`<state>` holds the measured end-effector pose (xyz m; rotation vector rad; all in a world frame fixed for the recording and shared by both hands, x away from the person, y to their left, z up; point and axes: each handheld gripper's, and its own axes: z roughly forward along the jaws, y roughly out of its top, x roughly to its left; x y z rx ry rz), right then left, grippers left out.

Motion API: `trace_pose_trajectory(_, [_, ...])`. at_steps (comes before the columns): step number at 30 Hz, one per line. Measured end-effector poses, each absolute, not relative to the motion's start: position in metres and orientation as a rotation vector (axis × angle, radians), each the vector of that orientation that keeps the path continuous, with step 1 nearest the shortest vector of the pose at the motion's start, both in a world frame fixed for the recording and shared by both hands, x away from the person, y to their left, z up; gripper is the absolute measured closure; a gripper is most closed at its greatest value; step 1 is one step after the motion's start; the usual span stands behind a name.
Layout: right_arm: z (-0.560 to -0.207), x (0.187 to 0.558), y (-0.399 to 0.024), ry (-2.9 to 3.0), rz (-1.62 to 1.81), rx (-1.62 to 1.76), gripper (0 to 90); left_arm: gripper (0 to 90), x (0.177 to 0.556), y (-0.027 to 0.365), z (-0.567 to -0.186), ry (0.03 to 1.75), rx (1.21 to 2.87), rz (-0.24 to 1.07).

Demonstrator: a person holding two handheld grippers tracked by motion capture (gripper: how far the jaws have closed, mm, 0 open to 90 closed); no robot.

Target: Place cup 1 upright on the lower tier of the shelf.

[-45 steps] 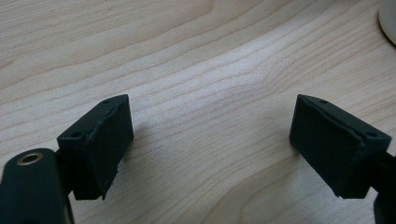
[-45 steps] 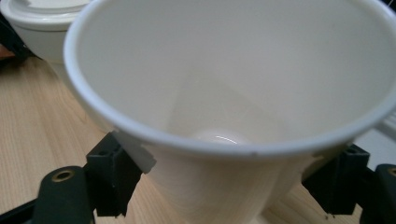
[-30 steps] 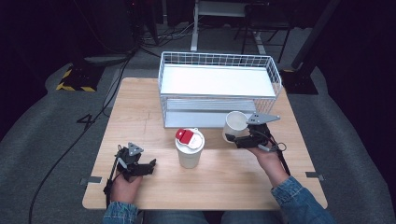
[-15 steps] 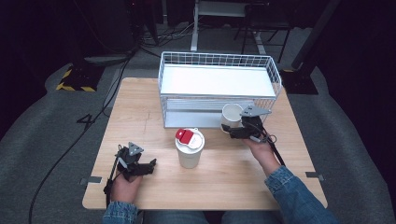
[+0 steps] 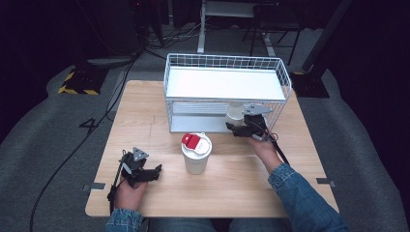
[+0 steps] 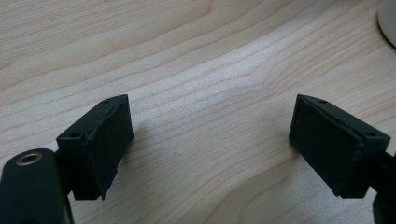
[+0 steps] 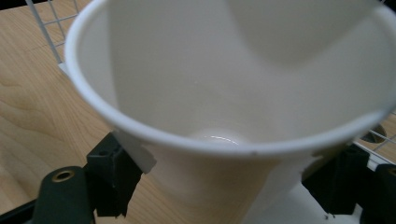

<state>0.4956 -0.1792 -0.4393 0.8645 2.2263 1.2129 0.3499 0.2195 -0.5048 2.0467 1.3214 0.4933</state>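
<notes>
My right gripper (image 5: 238, 128) is shut on a white paper cup (image 5: 235, 112), holding it tilted at the open front of the wire rack's (image 5: 225, 62) lower tier. In the right gripper view the empty cup (image 7: 233, 84) faces the camera mouth-first, with the black pads (image 7: 112, 179) pressing on its lower wall. A second paper cup with a red and white lid (image 5: 196, 152) stands upright mid-table. My left gripper (image 5: 153, 171) rests on the wood near the front left. In the left gripper view its jaws are drawn in, with nothing but bare table (image 6: 210, 70) between them.
The white two-tier wire rack takes up the back half of the wooden table (image 5: 145, 111). A person's forearm in a denim sleeve (image 5: 300, 193) reaches in from the front right. Cables lie on the grey floor (image 5: 58, 125) to the left.
My right gripper has carried the white cup leftward and slightly down, from beside the rack's front right corner to the front of its lower tier. The left gripper has stayed where it was.
</notes>
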Motion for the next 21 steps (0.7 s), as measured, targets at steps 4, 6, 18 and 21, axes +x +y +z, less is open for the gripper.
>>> trace_pose_trajectory(4, [-0.443, 0.502, -0.177, 2.217, 1.205, 0.878, 22.8, 14.2, 0.350, 0.219, -0.505, 1.318, 2.049, 0.489])
trace_pose_trajectory(6, [-0.445, 0.505, -0.176, 2.214, 1.197, 0.876, 22.8, 14.2, 0.350, 0.219, -0.505, 1.318, 2.049, 0.490])
trace_pose_trajectory(18, [-0.458, 0.518, -0.171, 2.185, 1.162, 0.883, 22.8, 14.2, 0.350, 0.219, -0.505, 1.317, 2.048, 0.490])
trace_pose_trajectory(21, [-0.459, 0.518, -0.171, 2.172, 1.164, 0.874, 22.8, 14.2, 0.350, 0.219, -0.505, 1.316, 2.049, 0.490])
